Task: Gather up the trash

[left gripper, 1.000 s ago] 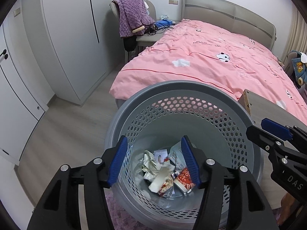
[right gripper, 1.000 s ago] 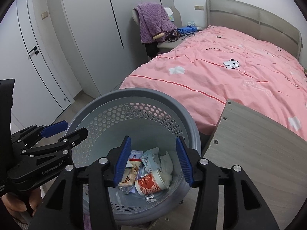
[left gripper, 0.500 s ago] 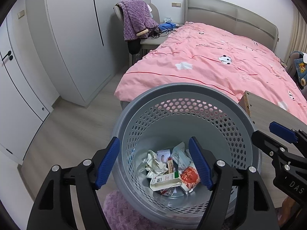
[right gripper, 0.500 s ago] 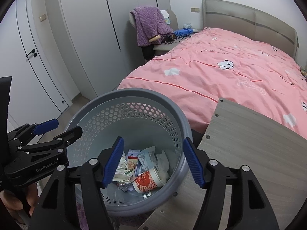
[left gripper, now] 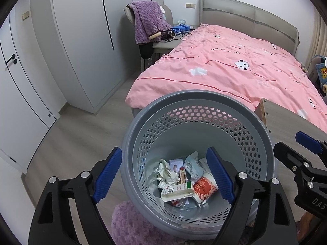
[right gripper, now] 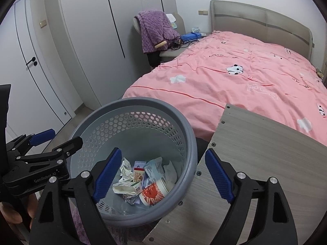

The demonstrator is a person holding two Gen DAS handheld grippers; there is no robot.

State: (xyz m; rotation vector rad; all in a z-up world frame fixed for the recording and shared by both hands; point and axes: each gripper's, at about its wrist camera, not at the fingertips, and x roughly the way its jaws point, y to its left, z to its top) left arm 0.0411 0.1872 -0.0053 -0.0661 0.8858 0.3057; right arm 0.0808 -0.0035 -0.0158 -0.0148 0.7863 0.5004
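A grey perforated trash bin (left gripper: pixel 196 100) stands on the floor by the bed; it also shows in the right wrist view (right gripper: pixel 190 134). Inside lie a white carton (left gripper: pixel 177 190), a red-printed cup (left gripper: pixel 205 187), crumpled paper (left gripper: pixel 165 172) and wrappers. The same carton (right gripper: pixel 127 186) and cup (right gripper: pixel 153 193) show in the right wrist view. My left gripper (left gripper: pixel 163 175) is open and empty above the bin. My right gripper (right gripper: pixel 163 175) is open and empty over the bin's right rim, beside the table.
A wooden table top (right gripper: pixel 255 159) adjoins the bin on the right. A bed with a pink cover (left gripper: pixel 235 67) lies behind. A chair with a purple blanket (left gripper: pixel 147 20) stands by grey wardrobes (left gripper: pixel 81 40). A purple rug (left gripper: pixel 130 224) lies under the bin.
Both grippers have opened wider and pulled back and up from the bin. The white carton now lies flat among the trash.
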